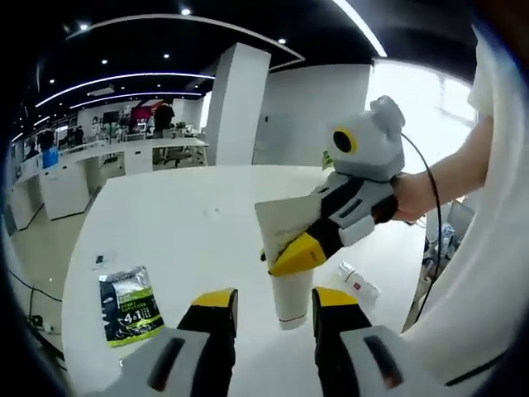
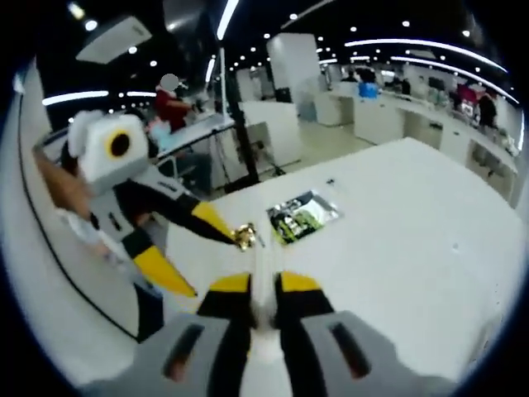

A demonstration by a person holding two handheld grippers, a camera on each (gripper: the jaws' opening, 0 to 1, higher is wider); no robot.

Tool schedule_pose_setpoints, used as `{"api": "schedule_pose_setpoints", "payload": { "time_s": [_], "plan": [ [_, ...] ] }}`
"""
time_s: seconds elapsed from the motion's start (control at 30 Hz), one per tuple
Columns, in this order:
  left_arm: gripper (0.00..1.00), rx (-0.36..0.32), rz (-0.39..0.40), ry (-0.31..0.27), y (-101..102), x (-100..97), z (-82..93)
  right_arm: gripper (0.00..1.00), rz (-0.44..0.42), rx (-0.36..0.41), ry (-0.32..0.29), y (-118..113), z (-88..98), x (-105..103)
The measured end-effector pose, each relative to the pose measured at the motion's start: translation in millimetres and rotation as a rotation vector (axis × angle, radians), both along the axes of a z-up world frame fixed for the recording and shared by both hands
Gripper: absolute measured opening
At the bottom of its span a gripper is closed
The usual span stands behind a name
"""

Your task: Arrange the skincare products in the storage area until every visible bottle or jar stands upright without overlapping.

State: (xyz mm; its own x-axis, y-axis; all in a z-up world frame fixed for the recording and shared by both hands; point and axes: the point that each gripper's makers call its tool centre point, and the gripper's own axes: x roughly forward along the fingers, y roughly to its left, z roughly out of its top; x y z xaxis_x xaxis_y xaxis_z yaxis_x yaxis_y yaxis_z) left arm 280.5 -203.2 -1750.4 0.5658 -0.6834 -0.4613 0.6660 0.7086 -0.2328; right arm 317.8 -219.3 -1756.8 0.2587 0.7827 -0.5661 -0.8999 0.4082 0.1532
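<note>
A white squeeze tube (image 1: 289, 285) hangs cap-down over the white table (image 1: 190, 223), its flat crimped end uppermost. My right gripper (image 1: 294, 255) comes in from the right and is shut on the tube's upper half. My left gripper (image 1: 275, 302) is open, one yellow-tipped jaw on each side of the tube's lower end, not touching it. In the right gripper view the right gripper (image 2: 264, 285) is shut on the tube (image 2: 262, 263), seen edge-on, and the open left gripper (image 2: 194, 252) reaches in from the left. A small white bottle (image 1: 357, 279) lies on its side.
A green and black sachet (image 1: 128, 304) lies flat on the table (image 2: 397, 215), also seen as the sachet (image 2: 302, 217). A small gold object (image 2: 244, 237) sits by the tube's tip. The table edge runs close on the person's side. Desks and people stand far behind.
</note>
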Motion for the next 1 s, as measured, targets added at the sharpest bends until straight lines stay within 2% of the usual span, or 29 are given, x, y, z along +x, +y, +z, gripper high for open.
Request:
{"api": "schedule_pose_setpoints", "payload": {
  "time_s": [0.2, 0.4, 0.57, 0.67, 1.0],
  "plan": [
    [0.36, 0.003, -0.007, 0.006, 4.7, -1.2, -2.0, 0.09, 0.057, -0.012, -0.036, 2.2, -7.6, -1.6],
    [0.36, 0.013, -0.011, 0.003, 9.0, -1.0, -2.4, 0.09, 0.152, 0.024, -0.074, 8.1, -12.9, -8.0],
    [0.36, 0.030, -0.022, 0.002, 9.8, -3.1, -3.7, 0.09, 0.190, 0.033, -0.101, 8.5, -20.0, -12.5],
    [0.36, 0.040, -0.024, 0.001, 9.9, -5.3, -4.4, 0.10, 0.216, 0.040, -0.108, 9.3, -24.0, -15.6],
    [0.36, 0.037, 0.003, 0.003, 11.1, -8.9, -5.7, 0.12, 0.251, 0.101, -0.105, 6.2, -18.4, -15.7]
  ]
}}
